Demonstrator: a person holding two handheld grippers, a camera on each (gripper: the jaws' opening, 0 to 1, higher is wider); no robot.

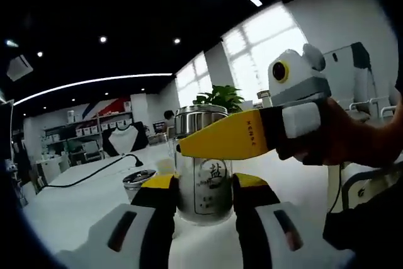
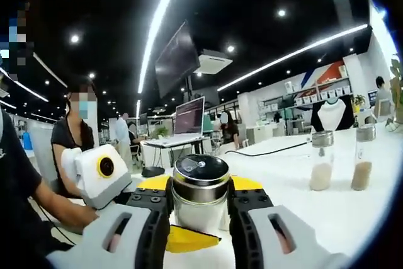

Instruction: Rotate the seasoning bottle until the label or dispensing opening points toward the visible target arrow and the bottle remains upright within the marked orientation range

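Observation:
The seasoning bottle [image 1: 206,190] is clear glass with a steel lid and a printed label facing the left gripper view. It stands upright on the white table [image 1: 82,209]. My left gripper [image 1: 204,187] has its yellow-and-black jaws pressed on both sides of the glass body. My right gripper [image 1: 195,133] reaches in from the right at lid height, a yellow jaw lying across the lid's front. In the right gripper view, my right gripper [image 2: 200,196] clamps the steel lid of the bottle [image 2: 200,181]. The left gripper [image 2: 189,239] shows below it as a yellow jaw.
Two tall seasoning bottles [image 2: 321,162] [image 2: 362,159] stand to the right on the table. A short steel-lidded jar [image 1: 138,179] sits left of the held bottle, with a black cable [image 1: 94,171] behind it. A potted plant [image 1: 220,97] stands beyond. A person [image 2: 72,137] sits at the left.

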